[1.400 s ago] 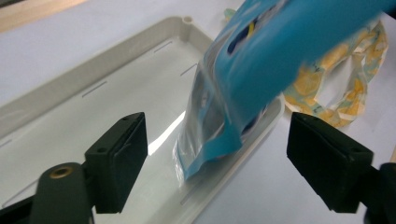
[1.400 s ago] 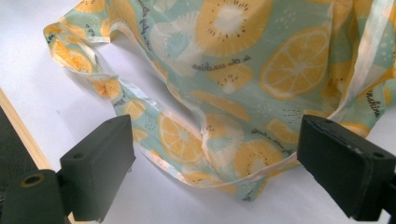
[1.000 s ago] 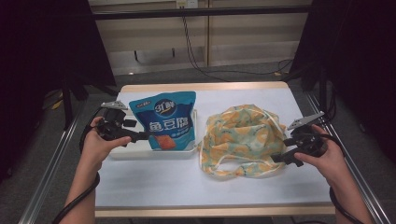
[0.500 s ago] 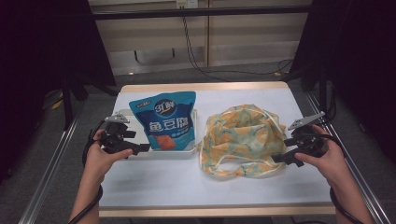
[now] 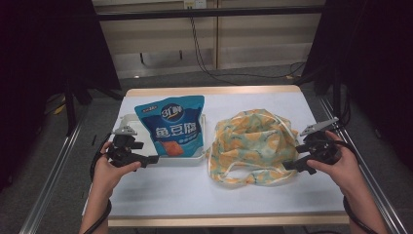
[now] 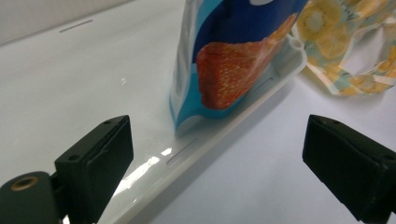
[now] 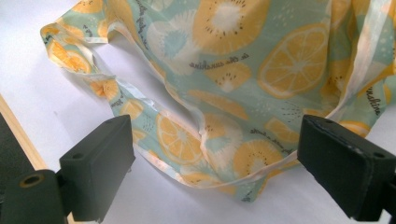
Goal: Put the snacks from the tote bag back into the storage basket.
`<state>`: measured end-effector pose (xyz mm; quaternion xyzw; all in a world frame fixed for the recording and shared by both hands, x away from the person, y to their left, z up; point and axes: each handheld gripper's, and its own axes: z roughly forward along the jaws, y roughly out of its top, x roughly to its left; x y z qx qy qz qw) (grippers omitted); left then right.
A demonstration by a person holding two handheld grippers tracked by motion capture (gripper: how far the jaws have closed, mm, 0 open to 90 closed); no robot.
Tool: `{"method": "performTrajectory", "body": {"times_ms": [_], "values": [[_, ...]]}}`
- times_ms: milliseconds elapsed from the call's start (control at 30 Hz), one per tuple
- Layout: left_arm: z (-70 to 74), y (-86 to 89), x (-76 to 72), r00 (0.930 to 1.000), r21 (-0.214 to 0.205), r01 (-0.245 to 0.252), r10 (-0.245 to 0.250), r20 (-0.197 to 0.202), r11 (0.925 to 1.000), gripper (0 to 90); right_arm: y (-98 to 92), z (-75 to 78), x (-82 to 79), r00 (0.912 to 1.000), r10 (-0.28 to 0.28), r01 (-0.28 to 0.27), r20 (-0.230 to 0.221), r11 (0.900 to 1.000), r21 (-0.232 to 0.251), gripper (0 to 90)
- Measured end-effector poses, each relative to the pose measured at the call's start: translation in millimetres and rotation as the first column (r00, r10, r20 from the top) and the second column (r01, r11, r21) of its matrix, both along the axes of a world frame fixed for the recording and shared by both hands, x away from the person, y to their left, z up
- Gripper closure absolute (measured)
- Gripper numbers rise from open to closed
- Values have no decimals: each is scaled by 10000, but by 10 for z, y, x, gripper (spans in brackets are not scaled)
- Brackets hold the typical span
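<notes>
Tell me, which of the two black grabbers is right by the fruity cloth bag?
The right gripper is. Its open black jaws sit at the edge of the orange-and-green fruit-print fabric bag. The left gripper is open by the white plastic tray instead.

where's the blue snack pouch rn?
High view: the blue snack pouch lies in the white tray, left-centre of the table, between the left gripper and the fruit-print bag.
</notes>
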<state>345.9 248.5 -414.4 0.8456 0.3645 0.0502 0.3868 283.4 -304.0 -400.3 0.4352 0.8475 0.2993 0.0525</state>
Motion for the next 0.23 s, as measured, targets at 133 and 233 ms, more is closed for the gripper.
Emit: {"method": "performTrajectory", "body": {"times_ms": [133,233], "values": [[-17,-28,-17,9999,8,131,-131,-108,9999,71,6,2,-6,9998,175,-177,75,9996,203,83],[-43,-57,-23,9995,26,217,-217,-208,9998,58,-1,10,-10,9997,238,-240,67,9990,371,72]]}}
